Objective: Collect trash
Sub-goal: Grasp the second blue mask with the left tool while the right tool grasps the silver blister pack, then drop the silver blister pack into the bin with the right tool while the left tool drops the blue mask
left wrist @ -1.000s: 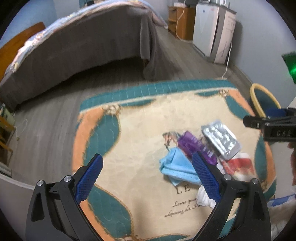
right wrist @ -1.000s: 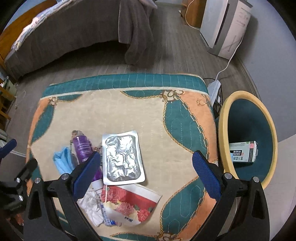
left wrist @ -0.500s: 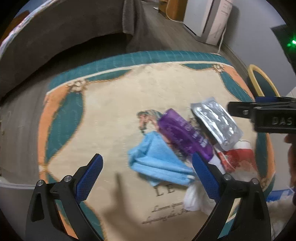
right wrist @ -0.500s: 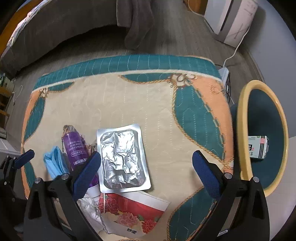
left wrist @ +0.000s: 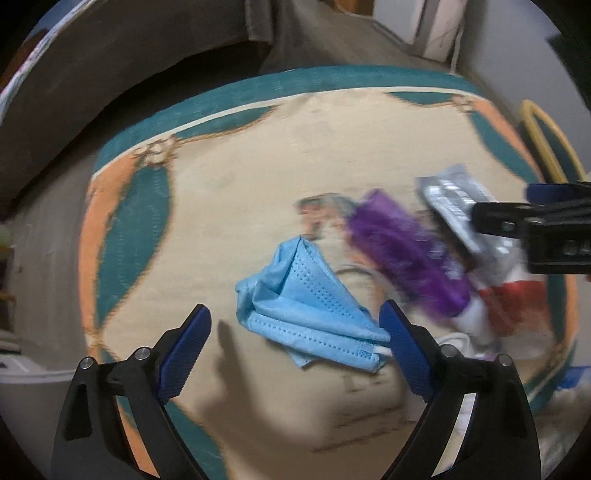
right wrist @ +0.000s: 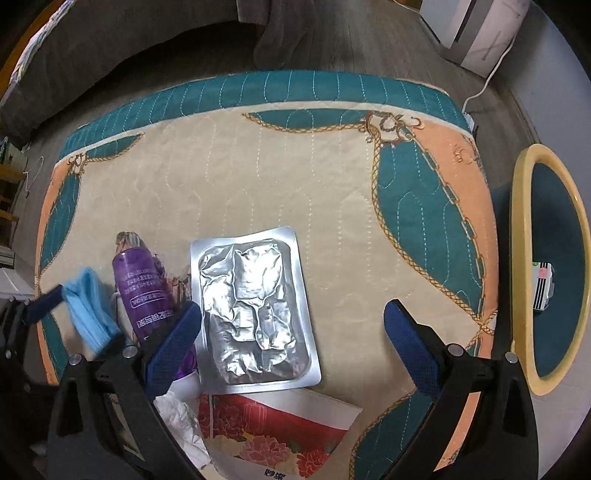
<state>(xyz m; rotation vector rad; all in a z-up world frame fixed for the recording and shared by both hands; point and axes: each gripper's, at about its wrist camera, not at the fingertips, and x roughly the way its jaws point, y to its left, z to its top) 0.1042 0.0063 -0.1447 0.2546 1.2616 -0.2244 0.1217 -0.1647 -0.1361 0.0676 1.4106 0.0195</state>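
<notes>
Trash lies on a quilted mat [right wrist: 295, 177]. A blue face mask [left wrist: 306, 306] lies just ahead of my open left gripper [left wrist: 295, 332], between its fingers. It also shows in the right wrist view [right wrist: 88, 302]. A purple bottle [left wrist: 406, 254] [right wrist: 144, 291] lies to its right. A silver foil blister pack [right wrist: 255, 310] [left wrist: 454, 199] lies ahead of my open right gripper [right wrist: 293, 332]. A red floral packet [right wrist: 273, 432] and a crumpled white tissue [right wrist: 181, 421] lie below it. A yellow-rimmed bin [right wrist: 521, 258] at the right holds a small box [right wrist: 541, 284].
A bed with a dark cover [right wrist: 110, 48] stands beyond the mat on the wooden floor. A white appliance [right wrist: 476, 29] with a cable stands at the far right by the wall. The bin's rim [left wrist: 543, 144] also shows in the left wrist view.
My left gripper has moved down and forward to the blue mask, which now lies between its fingers. My right gripper has moved closer to the foil pack. Both stay open.
</notes>
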